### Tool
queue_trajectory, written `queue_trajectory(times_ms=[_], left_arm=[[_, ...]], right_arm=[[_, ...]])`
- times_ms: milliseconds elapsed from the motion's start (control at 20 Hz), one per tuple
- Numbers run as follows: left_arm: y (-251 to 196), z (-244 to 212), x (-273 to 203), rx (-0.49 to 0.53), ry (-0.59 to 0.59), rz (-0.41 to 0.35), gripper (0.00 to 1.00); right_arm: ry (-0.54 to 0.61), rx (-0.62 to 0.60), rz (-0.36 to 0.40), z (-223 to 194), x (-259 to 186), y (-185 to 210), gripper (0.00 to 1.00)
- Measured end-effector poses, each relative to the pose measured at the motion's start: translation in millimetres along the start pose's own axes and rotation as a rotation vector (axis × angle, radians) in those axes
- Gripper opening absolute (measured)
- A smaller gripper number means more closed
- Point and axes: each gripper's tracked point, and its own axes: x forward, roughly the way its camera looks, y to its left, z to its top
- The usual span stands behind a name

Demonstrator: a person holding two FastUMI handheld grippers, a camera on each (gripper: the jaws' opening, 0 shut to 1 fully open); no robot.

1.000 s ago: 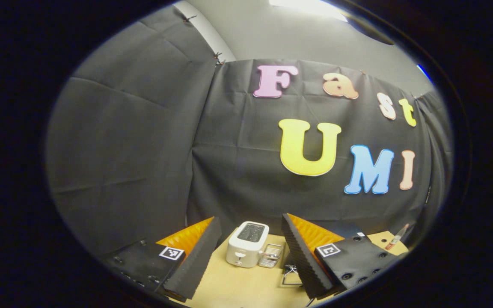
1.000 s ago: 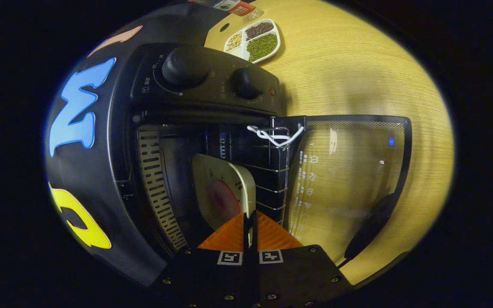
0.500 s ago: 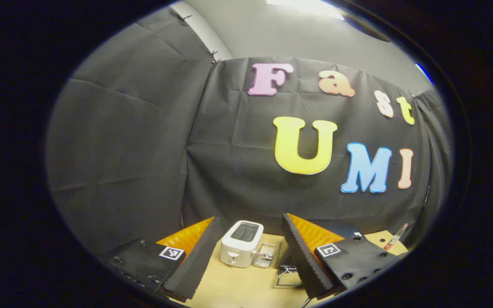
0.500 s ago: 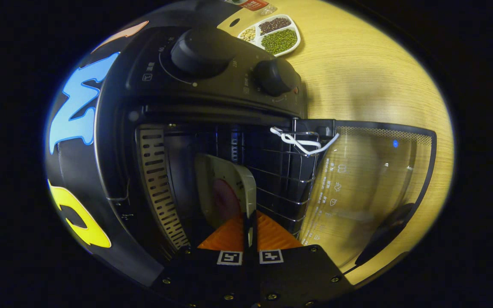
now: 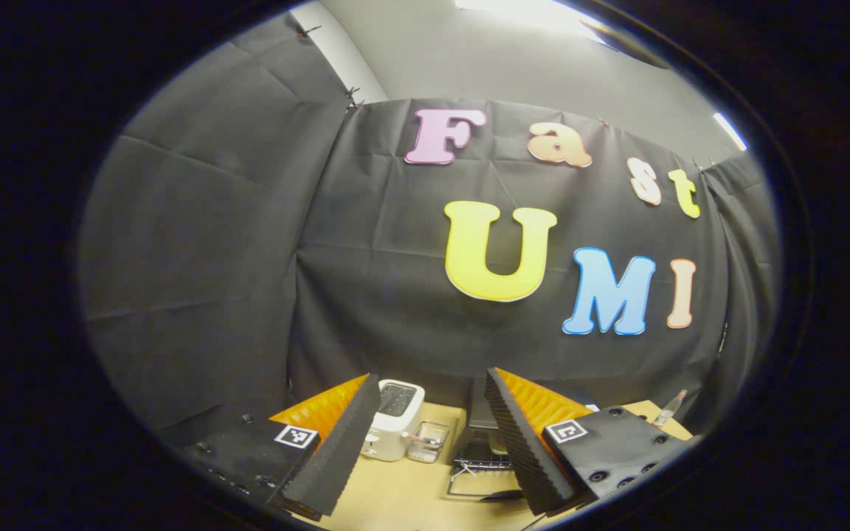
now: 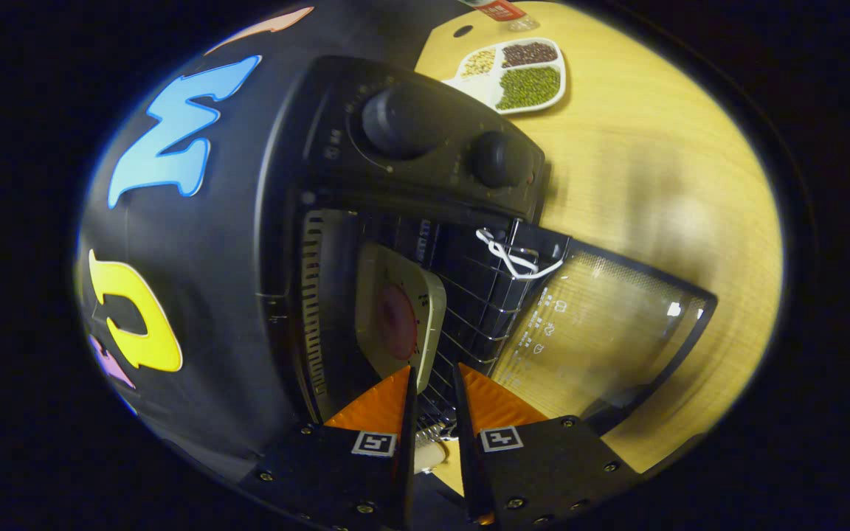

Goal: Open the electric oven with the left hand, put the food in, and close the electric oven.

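Observation:
The black electric oven [image 6: 307,243] stands with its glass door [image 6: 602,332] swung fully open onto the table. Inside, on the wire rack [image 6: 469,310], rests a cream plate [image 6: 395,317] carrying a round reddish piece of food. My right gripper [image 6: 432,376] is open just in front of the plate's near rim, with a narrow gap between its fingers and nothing held. My left gripper [image 5: 431,377] is open and empty, raised above the table. Past its fingers I see part of the dark oven [image 5: 478,413] and the lowered door [image 5: 477,476].
A white toaster [image 5: 393,420] with a small wire rack beside it sits on the wooden table [image 6: 654,169]. A divided dish of beans [image 6: 517,74] lies beyond the oven's two knobs [image 6: 403,122]. A bottle [image 5: 667,409] stands at the far right table edge.
My right gripper has opened, let go of the plate and drawn back a little; the plate stays on the rack. The left gripper has swung right, bringing the oven into its view.

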Motion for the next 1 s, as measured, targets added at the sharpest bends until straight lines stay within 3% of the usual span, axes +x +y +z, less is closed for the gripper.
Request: queue_trajectory(times_ms=[50, 100, 400, 700, 800, 1000], left_arm=[[-6, 1, 0, 0.001, 0.000, -0.012, 0.96], [-13, -1, 2, 0.000, 0.002, -0.025, 1.00], [-60, -12, 9, 0.006, 0.018, -0.104, 1.00], [-116, -21, 7, 0.028, 0.026, -0.187, 1.00], [-136, -23, 4, 0.031, 0.025, -0.211, 0.96], [-170, -15, -8, 0.042, 0.000, -0.249, 1.00]], right_arm=[[0.007, -0.046, 0.004, 2, -10, -1, 0.28], [0.010, -0.098, 0.007, 4, -21, 0, 0.27], [-0.049, -0.481, 0.057, 36, -108, 16, 0.27], [-0.357, -0.935, 0.152, 106, -213, 59, 0.27], [-0.436, -1.021, 0.196, 119, -251, 75, 0.27], [-0.562, -1.137, 0.252, 142, -315, 95, 0.27]])
